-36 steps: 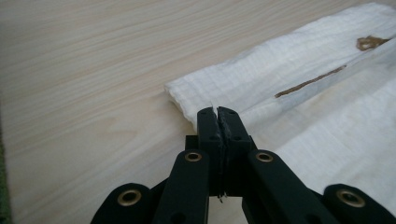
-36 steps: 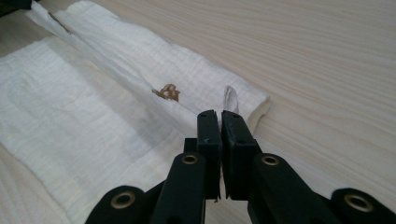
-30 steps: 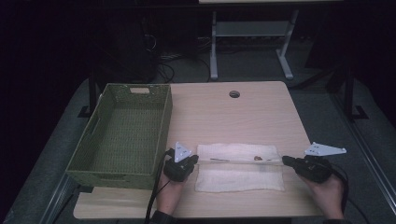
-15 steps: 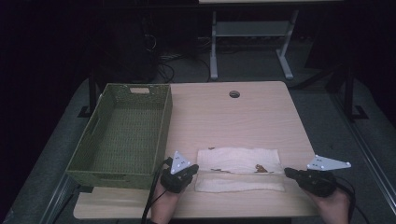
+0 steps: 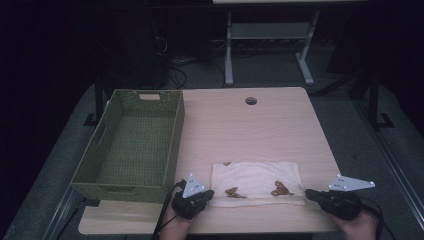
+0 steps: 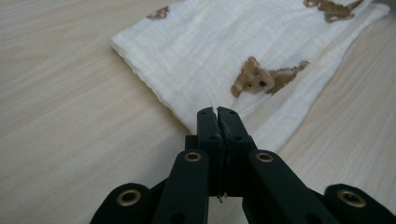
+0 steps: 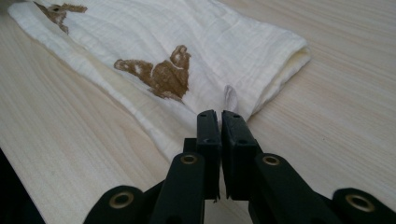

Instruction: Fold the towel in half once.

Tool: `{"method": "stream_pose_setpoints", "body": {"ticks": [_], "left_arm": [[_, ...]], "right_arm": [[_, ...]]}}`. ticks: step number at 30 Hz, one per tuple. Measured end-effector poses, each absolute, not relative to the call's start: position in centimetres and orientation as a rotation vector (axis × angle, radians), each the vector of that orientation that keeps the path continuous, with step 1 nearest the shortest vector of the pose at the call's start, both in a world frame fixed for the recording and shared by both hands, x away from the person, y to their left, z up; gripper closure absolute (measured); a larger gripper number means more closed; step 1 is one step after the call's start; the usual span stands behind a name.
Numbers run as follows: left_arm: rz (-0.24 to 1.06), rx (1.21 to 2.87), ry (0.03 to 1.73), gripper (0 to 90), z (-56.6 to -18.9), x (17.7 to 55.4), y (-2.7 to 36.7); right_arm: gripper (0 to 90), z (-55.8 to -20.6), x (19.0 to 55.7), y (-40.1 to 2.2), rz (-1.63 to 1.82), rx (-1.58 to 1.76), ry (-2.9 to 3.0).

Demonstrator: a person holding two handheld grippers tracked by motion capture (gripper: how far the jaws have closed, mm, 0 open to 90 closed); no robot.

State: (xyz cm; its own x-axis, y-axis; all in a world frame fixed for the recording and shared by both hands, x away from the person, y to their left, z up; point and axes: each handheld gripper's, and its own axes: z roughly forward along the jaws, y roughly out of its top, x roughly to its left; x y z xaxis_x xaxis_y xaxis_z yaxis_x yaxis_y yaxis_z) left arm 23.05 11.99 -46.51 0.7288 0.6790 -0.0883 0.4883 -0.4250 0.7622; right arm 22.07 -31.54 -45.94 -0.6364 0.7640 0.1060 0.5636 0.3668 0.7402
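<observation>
Black jaws of left gripper (image 6: 217, 111) pinched cream cloth (image 5: 256, 181) at its near-left corner | right gripper (image 7: 219, 113) clamped, seemingly on a fold at the near-right corner | cloth lay along table (image 5: 260, 130) front edge | bare wood beyond; green basket (image 5: 131, 145) far left.

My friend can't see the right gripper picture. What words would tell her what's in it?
Two black jaws of the right gripper pinch shut on the near edge of a folded cream cloth printed with brown animals. The cloth lies flat on a pale wooden table.
</observation>
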Motion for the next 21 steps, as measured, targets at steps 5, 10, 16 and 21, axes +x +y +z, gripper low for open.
{"method": "stream_pose_setpoints", "body": {"ticks": [5,10,16,21], "left_arm": [[0.29,2.122,0.875,88.0,-46.7,22.8,12.0],[0.285,2.121,0.869,86.1,-46.7,22.6,12.0],[0.299,2.099,0.87,62.4,-46.1,22.9,12.0],[0.31,2.112,0.86,53.1,-45.9,23.6,11.6]], "right_arm": [[85.7,-46.1,21.6,-31.4,1.12,1.174,2.392],[78.6,-46.3,20.8,-31.4,1.129,1.174,2.41],[64.3,-45.8,21.0,-31.7,1.202,1.204,2.356],[60.2,-45.4,21.5,-31.4,1.179,1.175,2.346]]}}
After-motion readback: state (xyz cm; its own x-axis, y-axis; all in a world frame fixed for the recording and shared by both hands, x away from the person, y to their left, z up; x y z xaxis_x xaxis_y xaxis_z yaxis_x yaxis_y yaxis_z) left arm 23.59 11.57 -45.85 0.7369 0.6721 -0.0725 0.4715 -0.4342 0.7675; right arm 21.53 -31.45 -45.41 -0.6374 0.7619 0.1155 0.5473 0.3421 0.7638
